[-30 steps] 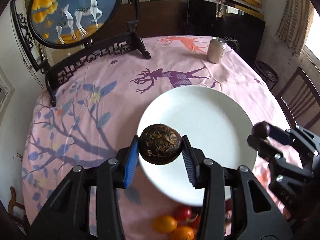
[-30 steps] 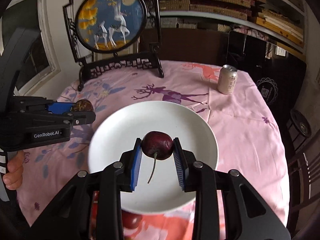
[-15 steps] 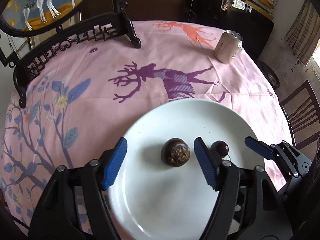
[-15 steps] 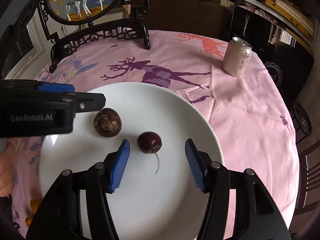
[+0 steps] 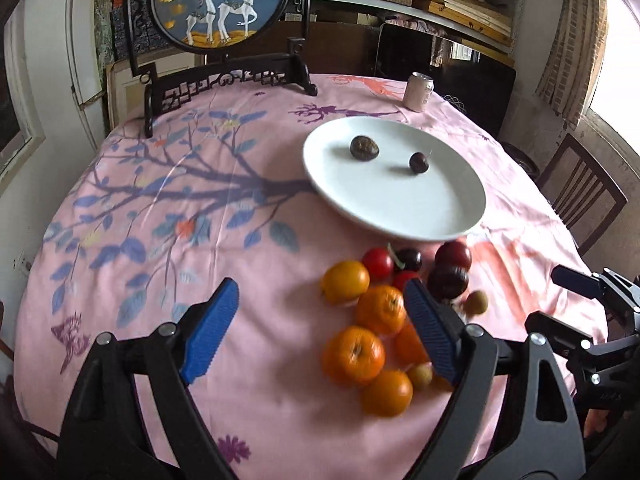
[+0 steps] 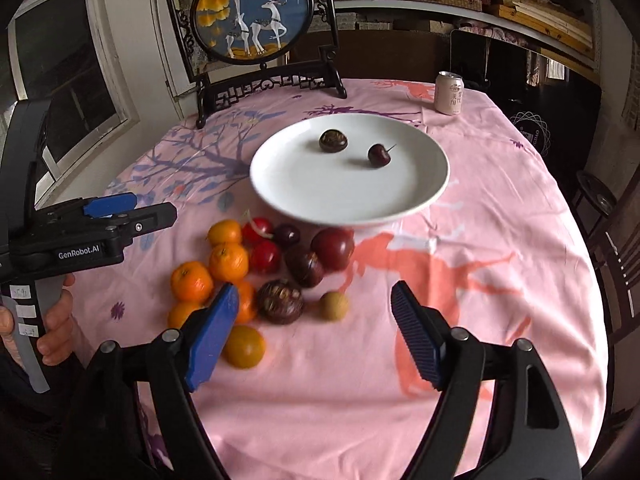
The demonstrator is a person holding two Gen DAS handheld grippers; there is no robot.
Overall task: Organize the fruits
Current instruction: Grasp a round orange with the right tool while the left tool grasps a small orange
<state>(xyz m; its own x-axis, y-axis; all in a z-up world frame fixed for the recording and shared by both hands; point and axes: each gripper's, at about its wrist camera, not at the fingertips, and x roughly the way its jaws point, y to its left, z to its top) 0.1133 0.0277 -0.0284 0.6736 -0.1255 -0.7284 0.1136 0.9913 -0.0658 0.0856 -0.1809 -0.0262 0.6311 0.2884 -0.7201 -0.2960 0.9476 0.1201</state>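
Both your grippers have pulled back from the plate (image 6: 424, 196), leaving the brown fruit (image 6: 333, 141) and the cherry (image 6: 378, 155) on it. Fingers have just been opening: left gripper (image 5: 320, 328) stands wide apart with nothing gripped, right gripper (image 6: 312, 336) likewise, over bare cloth. The remaining fruit pile (image 6: 256, 268) lies on the table (image 6: 500, 208) just beside the plate's near rim. Judgement: tangerines (image 5: 354, 354) are soft-skinned and roll; take one across its widest part, lightly. Cherries bruise easily.

Chestnut (image 5: 364, 147), cherry (image 5: 419, 162) dropped on plate (image 5: 400, 216); both grippers opened, withdrawn.
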